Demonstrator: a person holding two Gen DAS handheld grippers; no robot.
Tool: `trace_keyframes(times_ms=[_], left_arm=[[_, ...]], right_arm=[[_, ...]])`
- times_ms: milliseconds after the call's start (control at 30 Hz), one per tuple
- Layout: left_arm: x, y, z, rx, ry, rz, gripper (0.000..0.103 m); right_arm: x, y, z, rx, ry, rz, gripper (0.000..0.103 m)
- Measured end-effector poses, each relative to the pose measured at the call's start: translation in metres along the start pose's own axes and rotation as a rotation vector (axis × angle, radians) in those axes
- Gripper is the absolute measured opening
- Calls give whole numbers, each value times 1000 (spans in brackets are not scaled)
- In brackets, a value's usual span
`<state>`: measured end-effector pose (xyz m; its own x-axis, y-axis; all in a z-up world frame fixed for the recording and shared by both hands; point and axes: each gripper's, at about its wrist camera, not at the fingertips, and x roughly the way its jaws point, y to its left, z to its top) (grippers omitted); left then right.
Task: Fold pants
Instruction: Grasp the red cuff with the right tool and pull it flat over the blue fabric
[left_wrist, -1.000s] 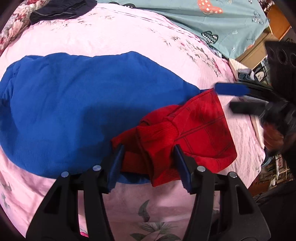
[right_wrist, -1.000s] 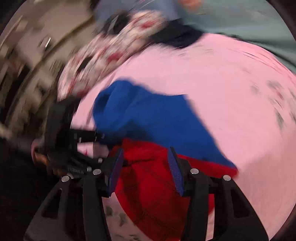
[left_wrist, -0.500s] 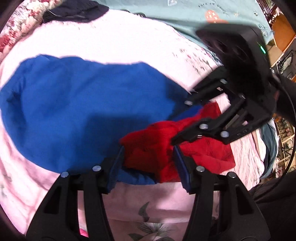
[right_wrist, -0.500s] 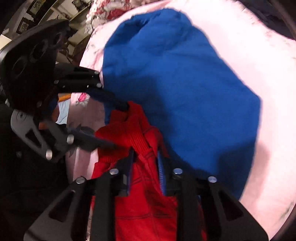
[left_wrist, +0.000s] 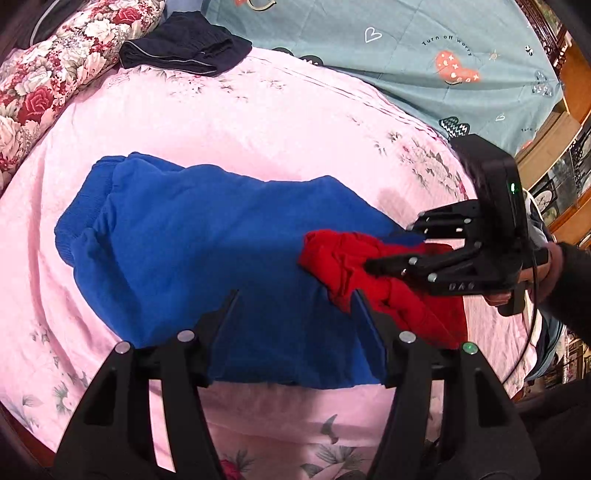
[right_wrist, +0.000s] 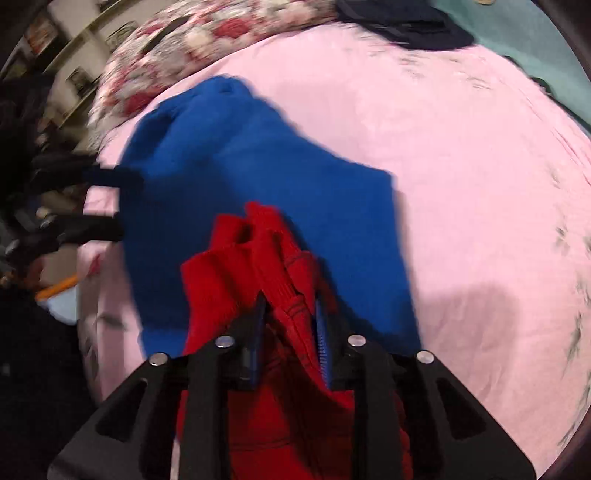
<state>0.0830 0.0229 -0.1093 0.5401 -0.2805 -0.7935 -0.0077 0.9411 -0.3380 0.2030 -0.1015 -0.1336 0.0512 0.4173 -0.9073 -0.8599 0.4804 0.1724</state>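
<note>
Blue pants (left_wrist: 207, 240) lie spread on the pink bedspread (left_wrist: 258, 122), with a bunched red part (left_wrist: 343, 258) at their right end. My left gripper (left_wrist: 295, 295) hovers over the blue cloth with its jaws opening and nothing between them. My right gripper (left_wrist: 388, 247) comes in from the right, a hand (left_wrist: 546, 273) behind it. In the right wrist view the red bunch (right_wrist: 236, 266) fills the gap of the right gripper (right_wrist: 290, 299); the jaws are opening but the pads still touch it. The left gripper (right_wrist: 127, 203) shows blurred at the left, beside the blue pants (right_wrist: 258, 158).
A folded dark garment (left_wrist: 184, 44) lies at the far edge of the bed beside a floral pillow (left_wrist: 55, 62). A teal blanket (left_wrist: 406, 48) covers the back right. Wooden furniture (left_wrist: 569, 74) stands to the right of the bed.
The red bunch was between my left fingers; now they have let it go and drawn back left. The right gripper came in from the right and closed on the red bunch.
</note>
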Motion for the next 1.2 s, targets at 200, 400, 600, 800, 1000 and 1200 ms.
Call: trace_keyframes(times_ms=[200,400,600,800,1000,1200], left_arm=[[-3,-1,5,26,-4,23,66],[-4,4,12,14,7,17,67],[-12,11,13,20,-1,27,69],[-16,14,11,19,5,31,70],[-22,-6,25,96,-35,-2,72],[8,-47,39,197,-34,-93,72]], right_arm=[[-78,8,-36,216,-289,-13,45],[-33,33,-54,327,-220,105,35],[-39,53,-55,334,-279,38,11],[-26,68,-42,364,-347,70,11],[14,72,-45,354,-259,71,33],[-39,73,-75,412,-349,11,44]])
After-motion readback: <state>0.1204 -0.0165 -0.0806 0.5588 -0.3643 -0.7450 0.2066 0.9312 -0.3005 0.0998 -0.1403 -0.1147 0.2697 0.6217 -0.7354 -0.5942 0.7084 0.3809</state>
